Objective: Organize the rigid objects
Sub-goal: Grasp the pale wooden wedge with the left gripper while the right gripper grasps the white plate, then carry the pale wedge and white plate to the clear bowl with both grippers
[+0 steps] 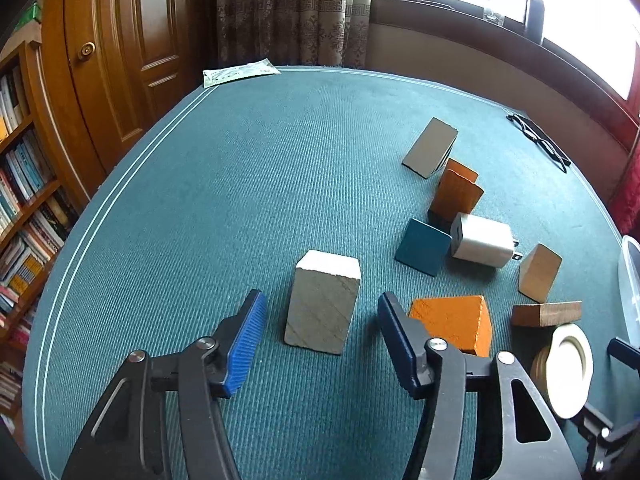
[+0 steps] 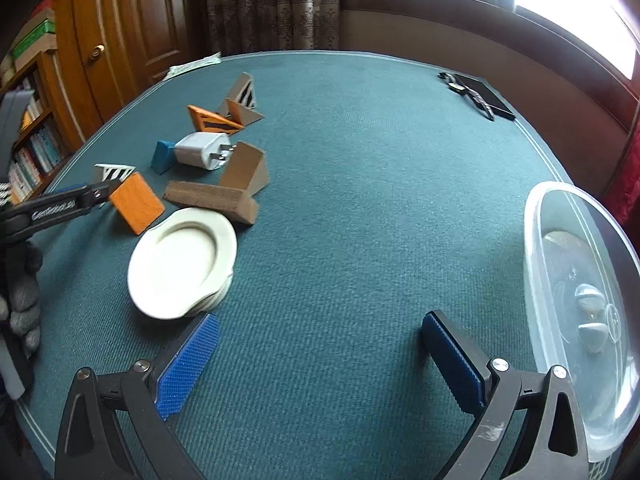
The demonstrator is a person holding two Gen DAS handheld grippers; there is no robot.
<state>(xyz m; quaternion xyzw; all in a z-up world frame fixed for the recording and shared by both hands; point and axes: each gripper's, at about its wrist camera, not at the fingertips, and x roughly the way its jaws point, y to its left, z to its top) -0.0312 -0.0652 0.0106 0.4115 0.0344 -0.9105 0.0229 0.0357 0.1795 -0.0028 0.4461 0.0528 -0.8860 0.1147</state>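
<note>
1. The round table [image 1: 260, 160], covered in teal cloth, carries everything; each place below is given relative to the clear plastic tub [image 2: 580, 320] at its right edge.
2. The tub is the likely collecting place. It already holds a few pale items, too blurred to name.
3. A stack of white plates [image 2: 180, 264] sits well to the left of the tub, across open cloth.
4. The scattered blocks lie farther from the tub, beyond the plates: an orange block [image 1: 456, 322], a brown wedge [image 2: 216, 198], a tan wedge [image 1: 538, 272], a blue tile [image 1: 422, 246], grey and orange tiles leaning behind, and a white charger plug [image 1: 482, 246] among them.
5. The pale wooden block [image 1: 324, 300] stands upright, the piece farthest from the tub on the near side.
6. The left gripper [image 1: 320, 344] is spread wide and holds nothing; the pale block stands just ahead of its blue pads, not yet between them.
7. The right gripper [image 2: 320, 364] is likewise wide apart and empty, hovering over bare cloth just left of the tub.
8. Judged step: the approach to picking up the pale block. The next move would call for advancing the left gripper until the pads flank the block's side faces, then squeezing squarely without knocking the orange block beside it.
</note>
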